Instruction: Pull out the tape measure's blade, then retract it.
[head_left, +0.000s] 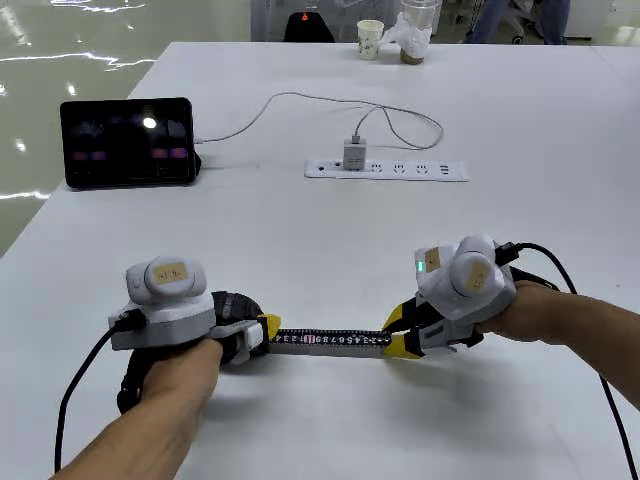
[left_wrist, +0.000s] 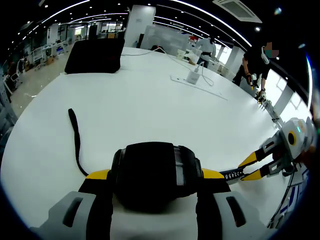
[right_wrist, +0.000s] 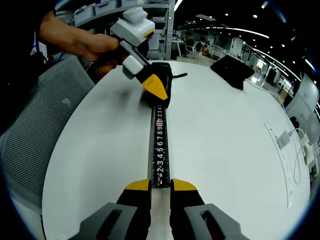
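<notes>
Partway through the pull-out, seemingly; gripping the tape measure (right_wrist: 161, 82), well nearer than the power strip (head_left: 387, 170), with the left gripper (left_wrist: 155, 175) closed around it; pinching the blade (right_wrist: 160, 145) by its tip in the right gripper (right_wrist: 160, 186), jaws nearly together; next, pulling straight away, keeping the pinch.

Left claw (head_left: 254, 336) held low, jaws clamped either side of the tape measure case (left_wrist: 150, 170); left hand (head_left: 183, 368) wrapped round its grip, forearm coming in from lower left. Right claw (head_left: 401, 337) faces it, tipped downward, jaws pinched on the end of the blade (right_wrist: 160, 150), apparently fully closed; right hand (head_left: 522, 312) behind it, forearm entering from the right.
</notes>
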